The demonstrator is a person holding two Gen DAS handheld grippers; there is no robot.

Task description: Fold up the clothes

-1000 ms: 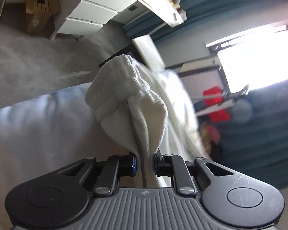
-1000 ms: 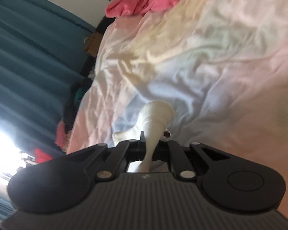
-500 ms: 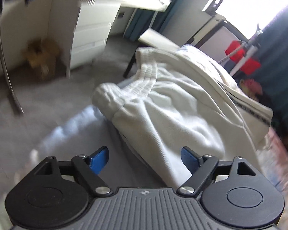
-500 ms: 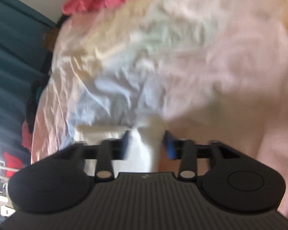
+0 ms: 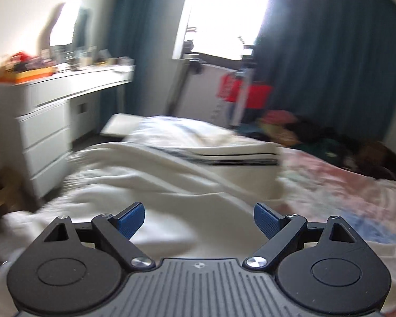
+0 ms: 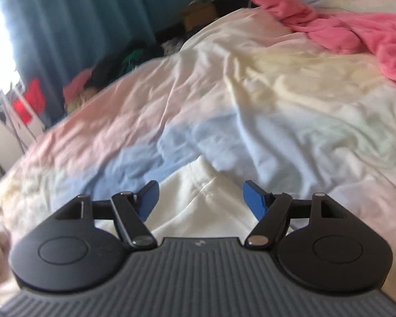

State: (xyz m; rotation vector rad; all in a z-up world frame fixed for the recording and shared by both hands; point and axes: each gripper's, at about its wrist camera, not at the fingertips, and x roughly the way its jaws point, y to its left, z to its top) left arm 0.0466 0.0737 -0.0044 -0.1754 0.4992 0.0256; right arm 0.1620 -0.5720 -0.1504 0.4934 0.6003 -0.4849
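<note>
While jaws open, white garment (image 5: pixel 155 185) on bed (image 6: pixel 277 121) — pink clothing (image 6: pixel 356 34), dresser (image 5: pixel 45 121) beyond.

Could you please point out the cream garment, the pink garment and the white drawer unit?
cream garment (image 5: pixel 150 177), left wrist view, creased middle.
pink garment (image 6: pixel 356 29), right wrist view, crumpled middle.
white drawer unit (image 5: pixel 43 137), left wrist view, drawer front.

Left gripper (image 5: pixel 199 220): jaws wide apart and opening, blue pads clear of any contact, nothing between them. Right gripper (image 6: pixel 200 198): jaws apart and opening, pads pressing on nothing. Both grippers point forward and tilt downward. No hand or sleeve is visible.
</note>
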